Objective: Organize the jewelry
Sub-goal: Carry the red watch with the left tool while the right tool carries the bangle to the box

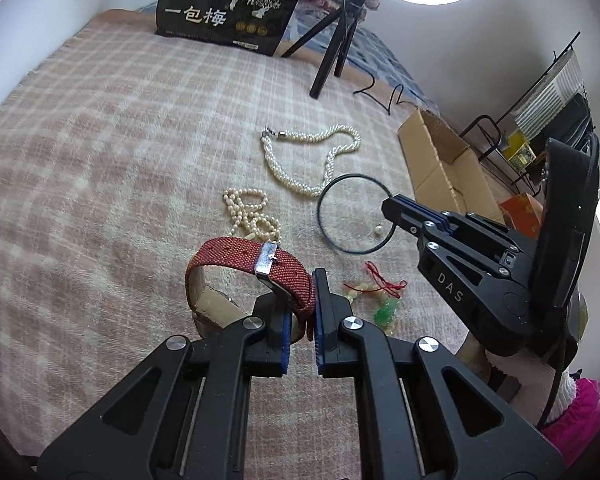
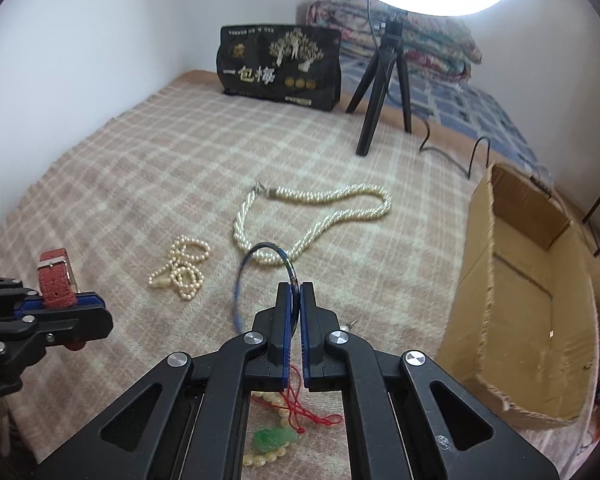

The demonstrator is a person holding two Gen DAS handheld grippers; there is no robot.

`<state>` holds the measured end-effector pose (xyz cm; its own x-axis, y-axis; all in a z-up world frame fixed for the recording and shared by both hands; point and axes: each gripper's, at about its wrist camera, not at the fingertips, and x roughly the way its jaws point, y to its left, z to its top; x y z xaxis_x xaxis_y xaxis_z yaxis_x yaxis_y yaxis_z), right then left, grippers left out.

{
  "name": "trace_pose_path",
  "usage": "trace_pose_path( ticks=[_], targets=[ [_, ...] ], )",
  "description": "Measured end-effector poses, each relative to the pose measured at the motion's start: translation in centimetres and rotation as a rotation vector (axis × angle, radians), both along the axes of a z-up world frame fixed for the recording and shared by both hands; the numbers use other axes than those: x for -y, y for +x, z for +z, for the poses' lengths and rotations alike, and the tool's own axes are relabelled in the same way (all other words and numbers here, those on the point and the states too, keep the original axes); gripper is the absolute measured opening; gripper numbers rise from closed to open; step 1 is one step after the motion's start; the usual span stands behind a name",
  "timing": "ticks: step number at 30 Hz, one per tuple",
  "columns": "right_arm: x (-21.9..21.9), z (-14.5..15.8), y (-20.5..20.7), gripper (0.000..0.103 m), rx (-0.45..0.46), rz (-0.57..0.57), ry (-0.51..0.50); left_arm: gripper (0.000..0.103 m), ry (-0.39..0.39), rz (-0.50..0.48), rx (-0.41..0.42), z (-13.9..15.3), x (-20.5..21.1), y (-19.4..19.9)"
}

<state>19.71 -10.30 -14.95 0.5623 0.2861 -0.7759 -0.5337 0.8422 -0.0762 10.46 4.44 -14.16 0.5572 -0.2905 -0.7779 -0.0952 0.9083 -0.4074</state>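
My left gripper (image 1: 303, 280) is shut on the red woven strap of a watch (image 1: 256, 262), held just above the checked blanket (image 1: 120, 160). My right gripper (image 2: 296, 290) is shut on a thin dark blue bangle (image 2: 244, 272), which stands up from its jaws; in the left wrist view that bangle (image 1: 328, 196) hangs from the right gripper (image 1: 392, 206) with a small pearl (image 1: 378, 231) inside its ring. A twisted pearl necklace (image 2: 316, 216) and a thin pearl strand (image 2: 182, 268) lie on the blanket. A green pendant on red cord (image 2: 274, 438) lies under the right gripper.
An open cardboard box (image 2: 532, 300) sits at the right edge of the bed. A black snack bag (image 2: 280, 68) and a ring light on a black tripod (image 2: 380, 92) stand at the back, with a cable (image 2: 452, 152) trailing. Folded quilts (image 2: 400, 36) lie behind.
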Motion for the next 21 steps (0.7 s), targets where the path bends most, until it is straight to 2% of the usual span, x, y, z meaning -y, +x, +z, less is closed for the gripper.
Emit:
trace_pose_path(
  ticks=[9, 21],
  targets=[
    [1.2, 2.9, -0.5, 0.002, 0.117, -0.023, 0.003, 0.007, 0.012, -0.014, 0.034, 1.3, 0.8, -0.3],
    [4.7, 5.5, 0.8, 0.002, 0.172, -0.104, 0.057, 0.007, 0.012, -0.054, 0.076, 3.0, 3.0, 0.7]
  ],
)
